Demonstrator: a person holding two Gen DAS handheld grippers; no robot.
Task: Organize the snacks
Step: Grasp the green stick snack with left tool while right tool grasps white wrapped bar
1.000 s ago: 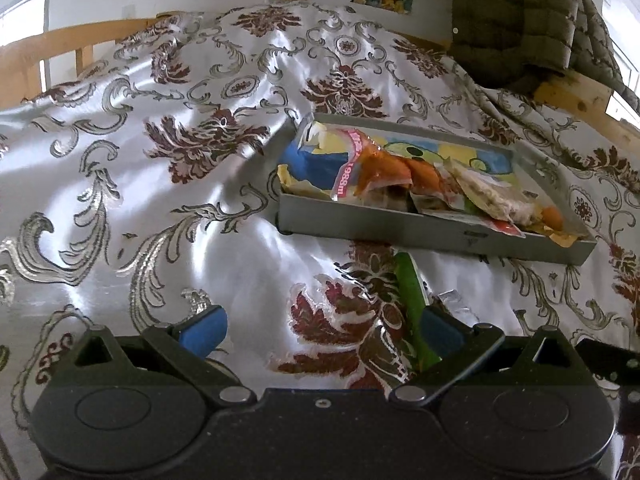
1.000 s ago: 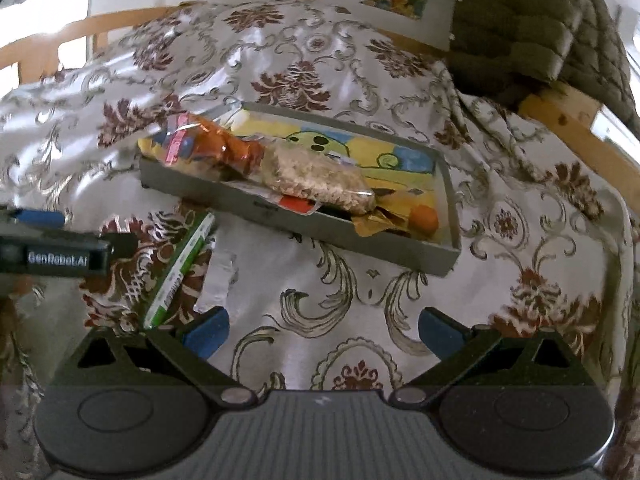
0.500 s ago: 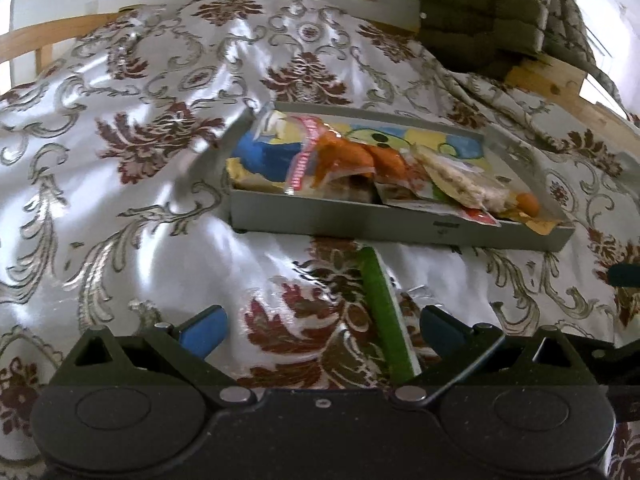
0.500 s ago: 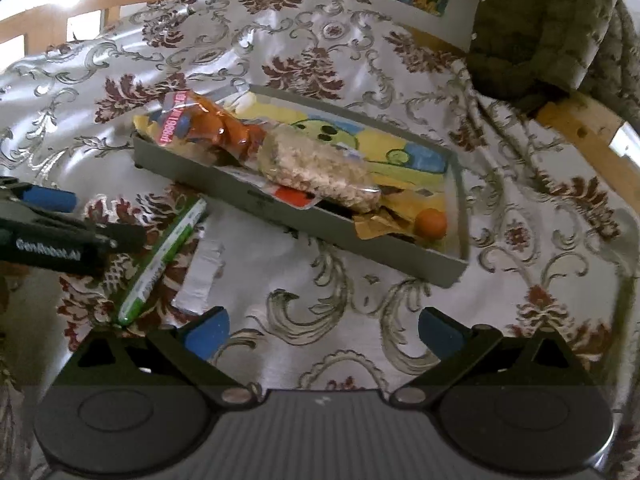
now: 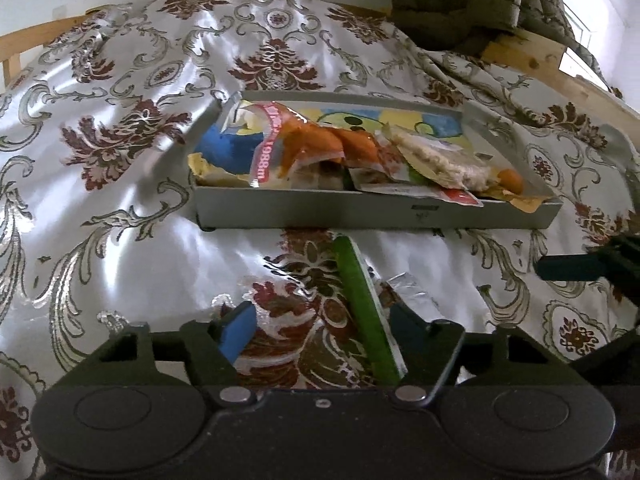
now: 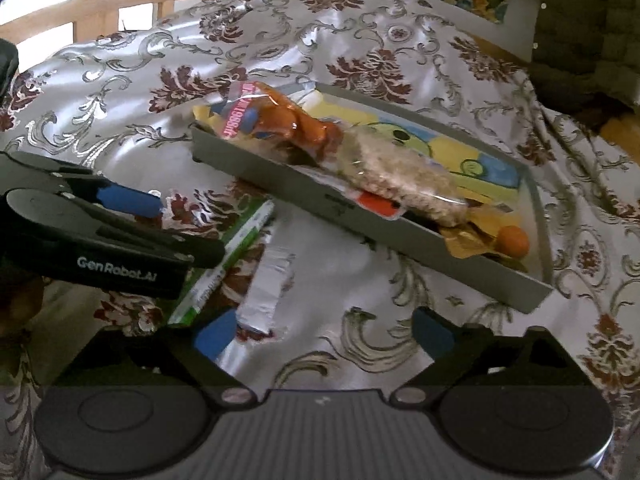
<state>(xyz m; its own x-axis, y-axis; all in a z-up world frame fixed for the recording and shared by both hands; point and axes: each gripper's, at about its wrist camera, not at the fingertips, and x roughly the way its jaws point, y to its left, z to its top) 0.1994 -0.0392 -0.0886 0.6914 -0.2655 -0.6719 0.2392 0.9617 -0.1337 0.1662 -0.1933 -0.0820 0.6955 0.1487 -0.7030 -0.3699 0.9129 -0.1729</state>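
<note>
A long green snack pack lies on the patterned cloth in front of the grey tray. My left gripper straddles its near end; the jaws are closing, the right pad close beside the pack and the left pad still apart from it. A torn silver wrapper lies beside the green pack. My right gripper hangs over the wrapper's near end, jaws wide and closing slightly, the wrapper just inside its left finger. The left gripper shows at the left of the right wrist view.
The tray holds an orange bag, a clear pack of oat cake, a small orange ball and other wrappers. A dark quilted jacket lies at the back right. A wooden frame borders the cloth.
The left jaws have narrowed around the green pack, which now lies between them. The right gripper has dropped and come closer to the silver wrapper, its jaws a little narrower.
</note>
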